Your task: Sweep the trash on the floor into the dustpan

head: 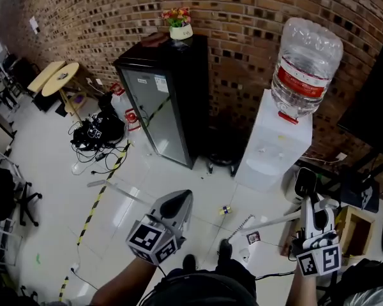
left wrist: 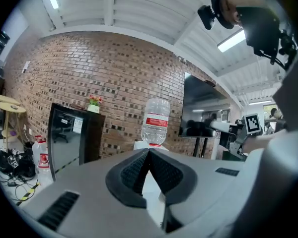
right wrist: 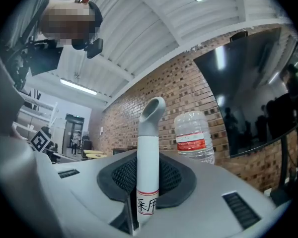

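Observation:
My right gripper (right wrist: 148, 182) is shut on an upright white tube handle (right wrist: 148, 152) with a slanted open top and a printed label near the pads. From the head view this gripper (head: 316, 210) is at the lower right, above the floor. My left gripper (head: 179, 203) is at the lower middle, its jaws closed together with nothing between them (left wrist: 149, 155). Small trash lies on the white floor: a yellow-and-blue scrap (head: 225, 210), a small card (head: 253, 237) and white paper (head: 246, 254). A thin pale rod (head: 271, 222) runs across the floor towards the right gripper. I cannot make out a dustpan.
A black fridge (head: 166, 101) with a flower pot on top stands against the brick wall, with a white water dispenser (head: 274, 145) and its bottle to the right. Cables (head: 96, 132), yellow-black tape (head: 99, 199) and round tables (head: 57, 78) are at the left. My shoes (head: 207, 260) are below.

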`<state>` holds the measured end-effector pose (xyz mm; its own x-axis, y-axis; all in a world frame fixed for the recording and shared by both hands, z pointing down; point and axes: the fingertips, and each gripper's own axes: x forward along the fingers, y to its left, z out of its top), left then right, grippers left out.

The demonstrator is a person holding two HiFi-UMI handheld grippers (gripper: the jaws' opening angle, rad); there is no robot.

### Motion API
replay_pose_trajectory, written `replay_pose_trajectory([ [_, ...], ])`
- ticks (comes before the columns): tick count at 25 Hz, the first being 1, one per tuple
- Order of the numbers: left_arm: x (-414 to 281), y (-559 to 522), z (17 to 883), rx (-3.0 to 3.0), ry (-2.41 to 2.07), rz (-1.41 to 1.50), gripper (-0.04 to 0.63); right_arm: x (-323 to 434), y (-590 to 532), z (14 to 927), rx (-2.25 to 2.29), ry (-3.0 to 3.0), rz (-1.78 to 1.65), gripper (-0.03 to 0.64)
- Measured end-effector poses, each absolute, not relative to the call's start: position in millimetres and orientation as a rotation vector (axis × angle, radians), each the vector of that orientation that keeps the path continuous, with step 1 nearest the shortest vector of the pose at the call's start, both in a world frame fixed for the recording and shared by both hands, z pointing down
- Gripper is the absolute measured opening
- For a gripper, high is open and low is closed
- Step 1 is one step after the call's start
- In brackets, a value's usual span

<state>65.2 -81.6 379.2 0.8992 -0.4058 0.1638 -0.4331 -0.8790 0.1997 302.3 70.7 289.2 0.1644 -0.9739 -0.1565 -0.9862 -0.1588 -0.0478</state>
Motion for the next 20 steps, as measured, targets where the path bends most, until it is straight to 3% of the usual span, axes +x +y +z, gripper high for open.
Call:
replay_pose_trajectory([
  [11, 175.9, -95.9, 507.0, 2.686, -0.765, 0.438, 0.023, 410.7, 5.1, 436.8, -2.146, 2.233, 0.034, 0.078],
  [20, 202.6, -121.3, 609.7, 2.613, -0.835, 0.629, 0.023, 469.0, -30.1, 580.5, -2.141, 2.287, -0.14, 0.078],
])
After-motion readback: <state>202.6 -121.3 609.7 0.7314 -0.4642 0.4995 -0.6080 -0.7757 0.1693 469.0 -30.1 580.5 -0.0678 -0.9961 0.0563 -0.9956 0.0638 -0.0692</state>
